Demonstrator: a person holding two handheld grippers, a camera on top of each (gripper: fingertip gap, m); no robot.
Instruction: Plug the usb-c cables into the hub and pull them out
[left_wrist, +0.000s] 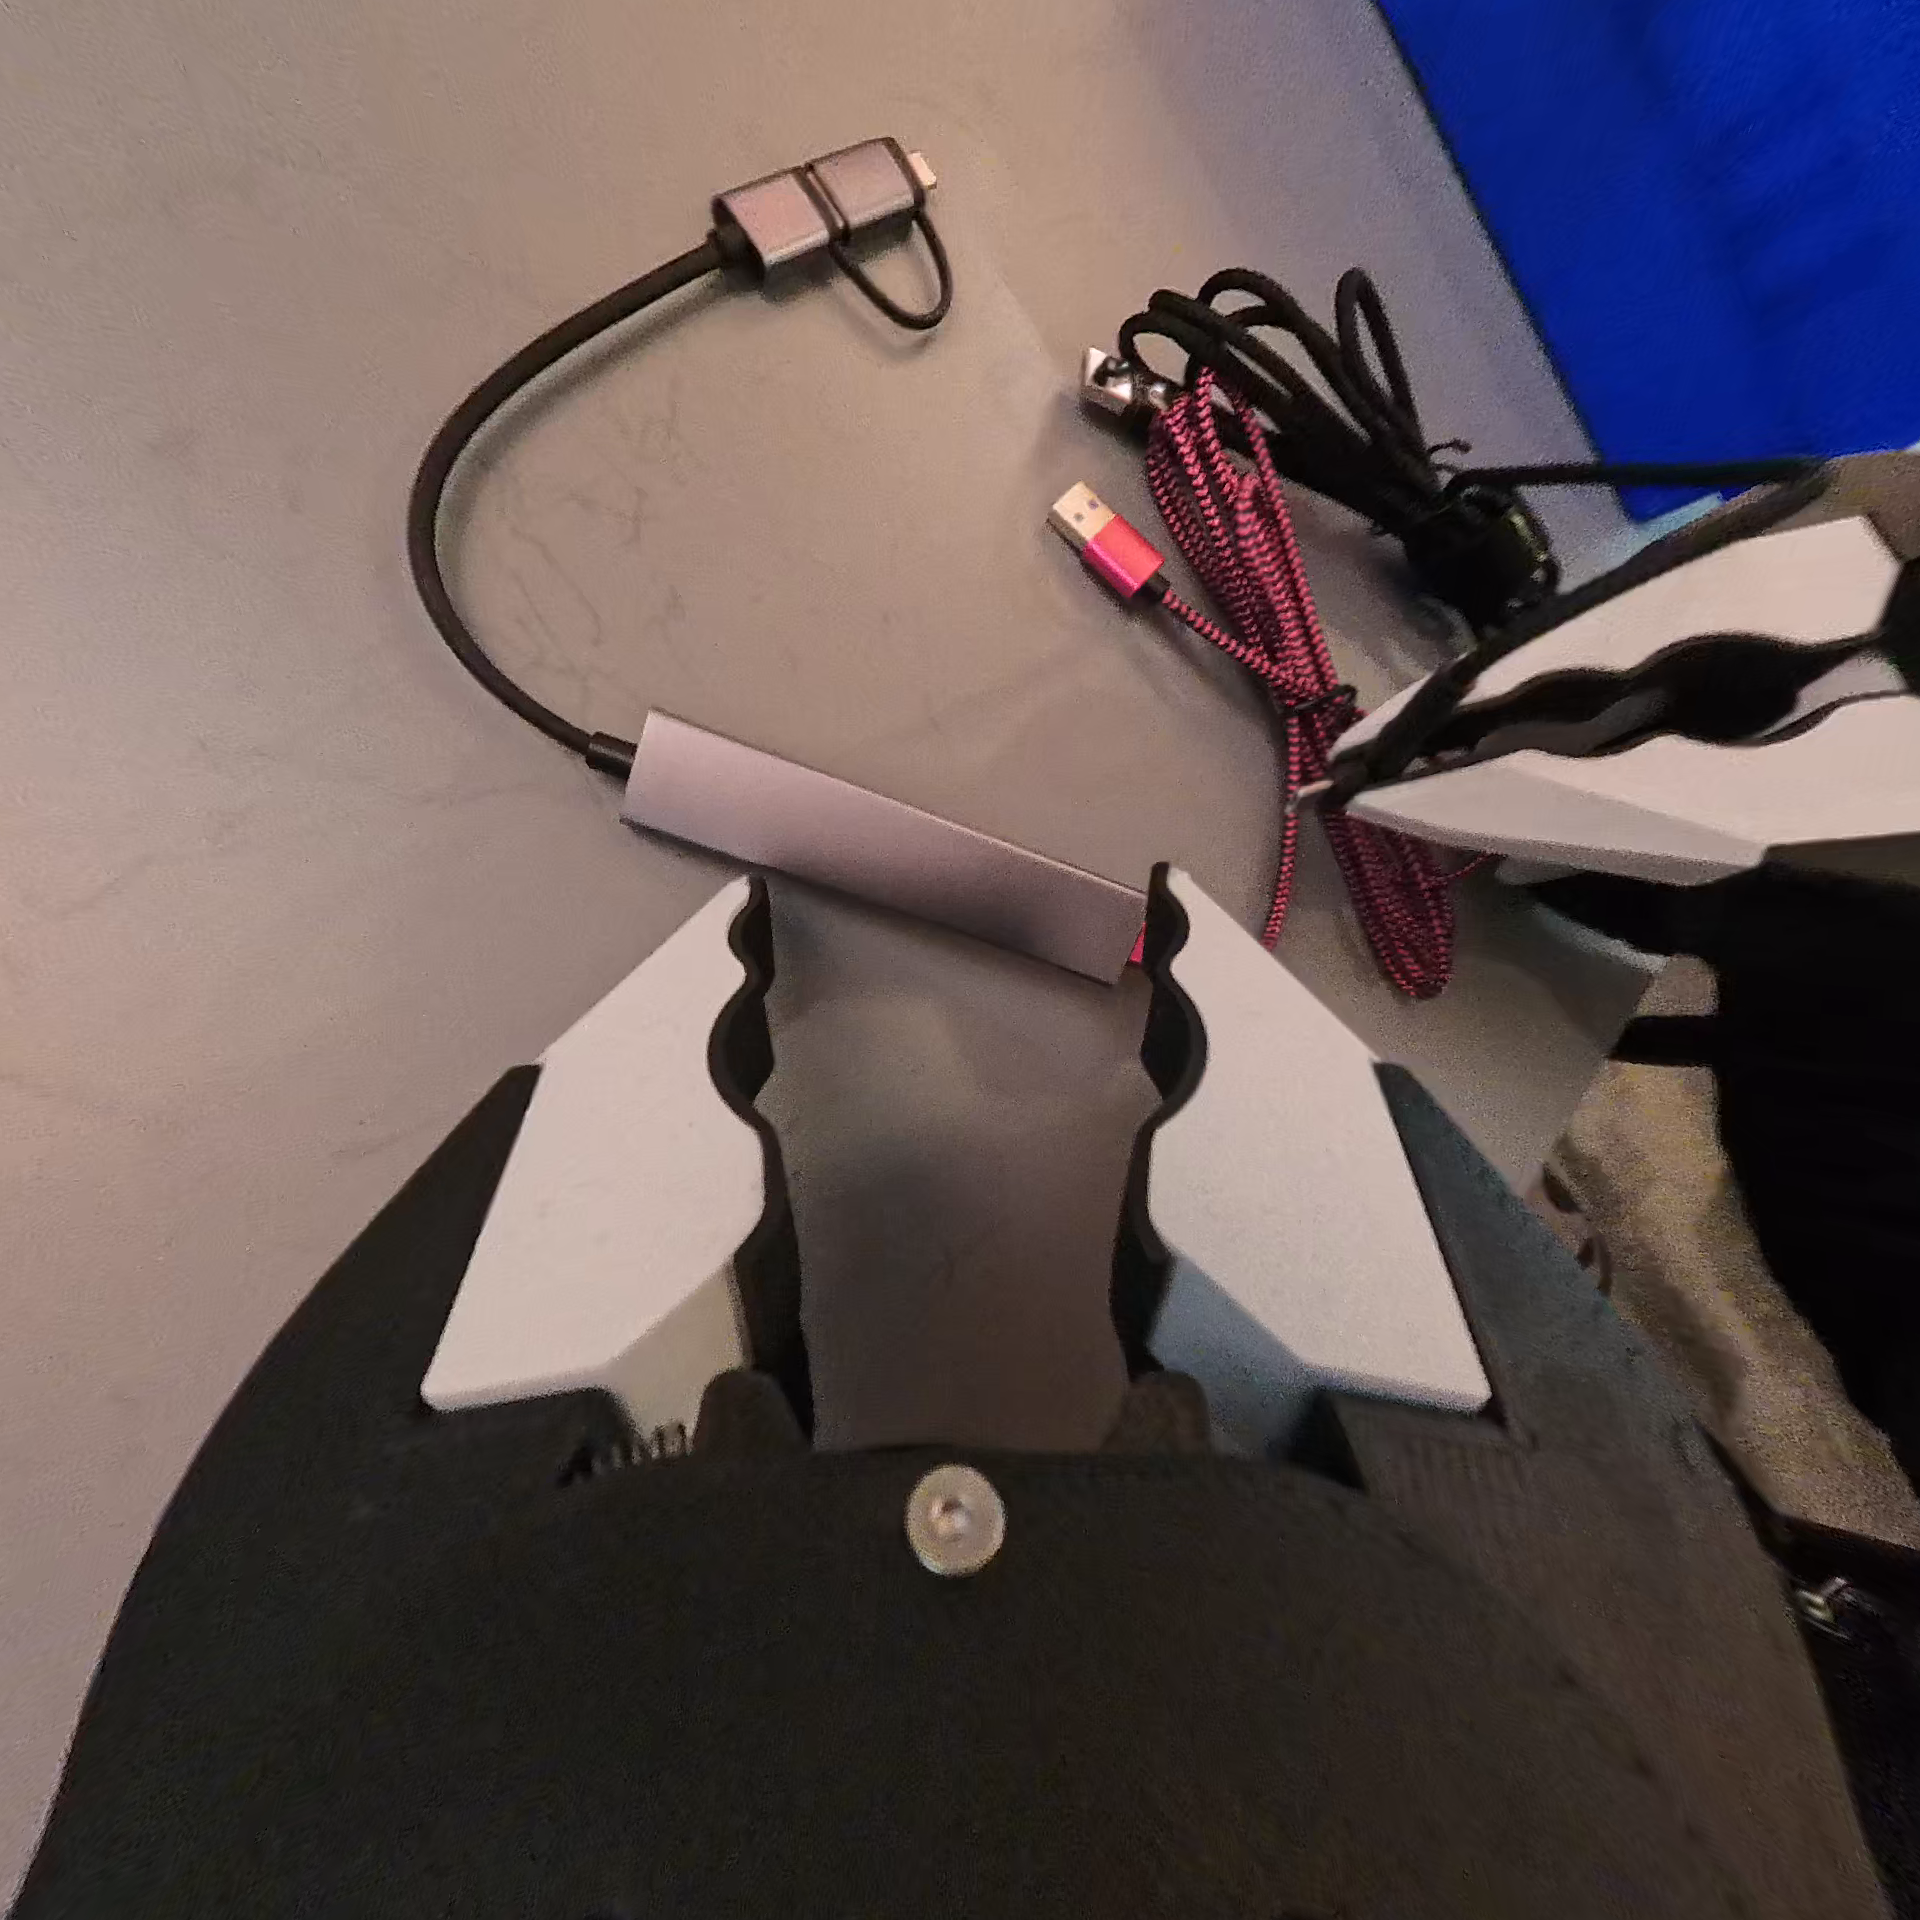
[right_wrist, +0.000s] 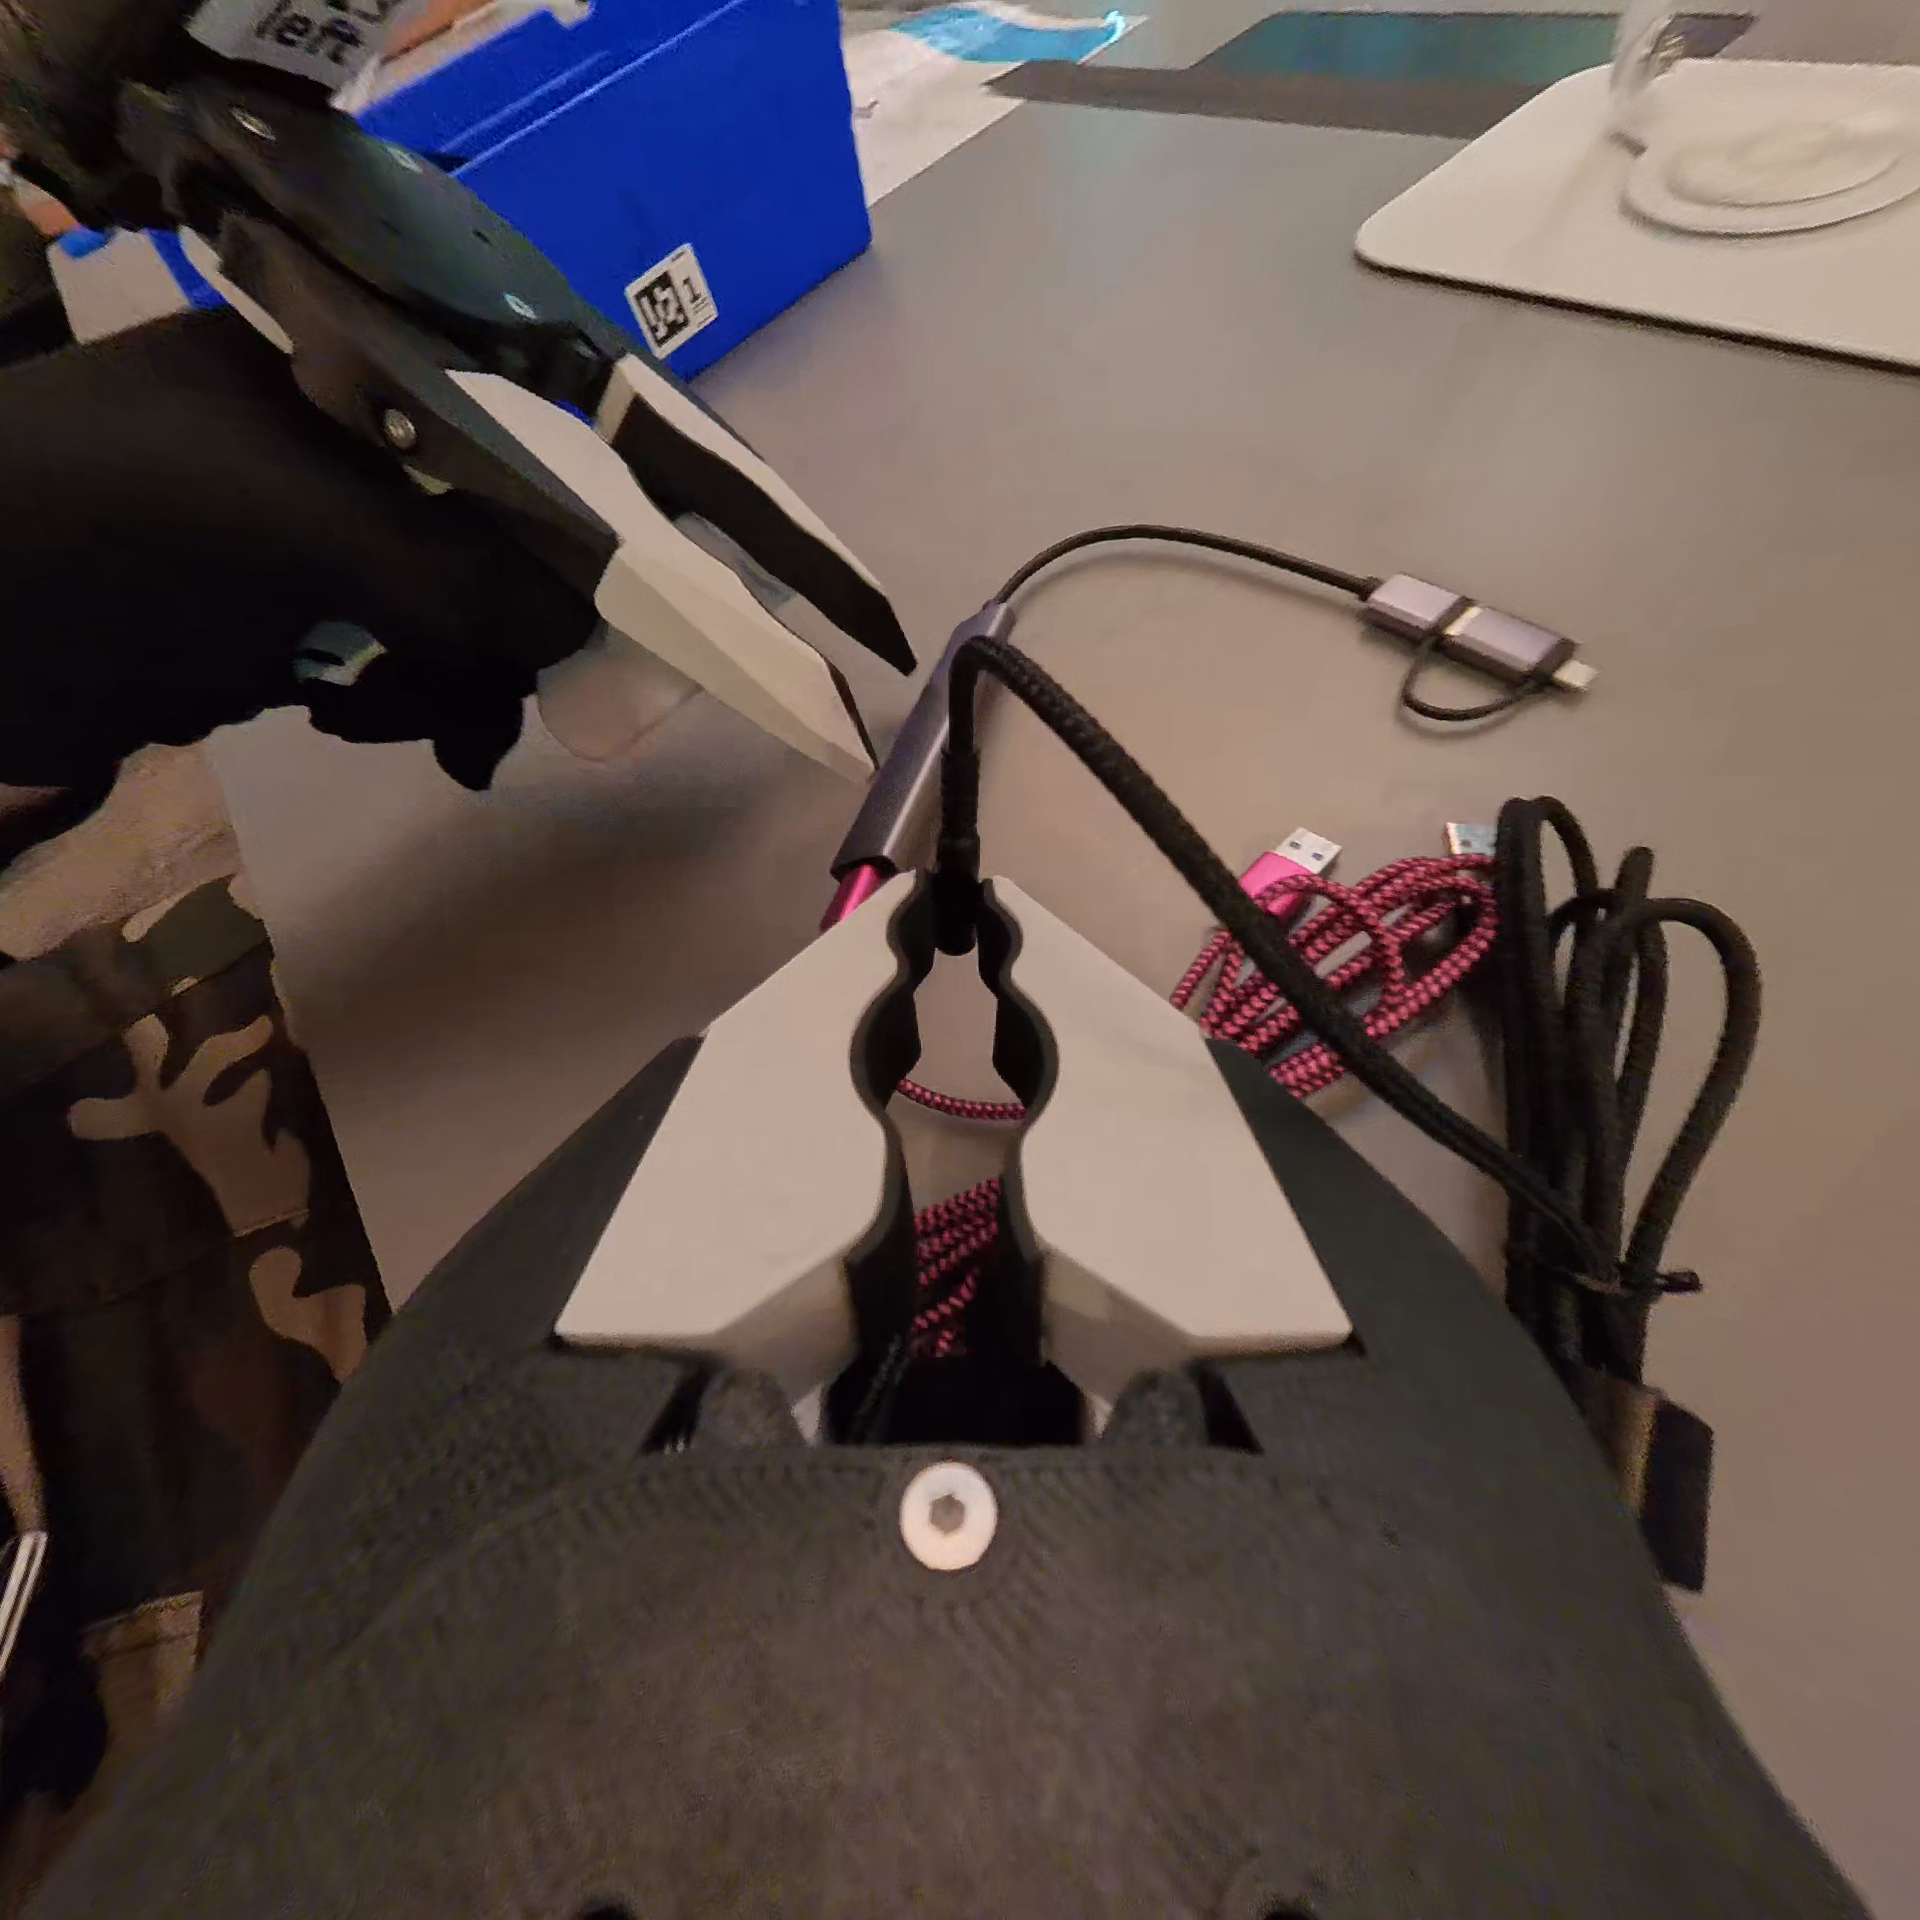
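Two grippers are working over my grey table (right_wrist: 1195, 343). I am keeping the left gripper (left_wrist: 956, 894) released, its white fingers (left_wrist: 623, 1195) spread with wavy black pads, hovering just beside the near end of the hub (left_wrist: 883, 842). The hub, a slim bar of brushed grey metal, is lying out on the open table surface. A stiff black lead (left_wrist: 468, 540) is curving from its far end to a grey double-headed adapter plug (left_wrist: 821, 203).

I am clenching the right gripper (right_wrist: 956, 914) on the black braided cable (right_wrist: 1143, 821), pinching it just behind its plug right at the hub's side. I cannot tell whether that plug is seated in a port. The cable is arching up from the fingertips and trailing back to a black bundle (right_wrist: 1600, 1039) tied with a strap.

A pink metal plug (right_wrist: 854, 894) is sticking out of the hub's near end, seemingly inserted. The pink-and-black braided cable (left_wrist: 1247, 540) is lying coiled next to the black bundle, its other end showing a shiny pink USB plug (left_wrist: 1107, 551) resting free on the table.

Toward the far edge, a blue plastic bin (right_wrist: 665, 166) with a square printed tag is standing; its contents are hidden from me. Near the far corner, a pale rounded mat (right_wrist: 1538, 260) is carrying a white round dish (right_wrist: 1766, 177) and something glassy, too blurred to identify.
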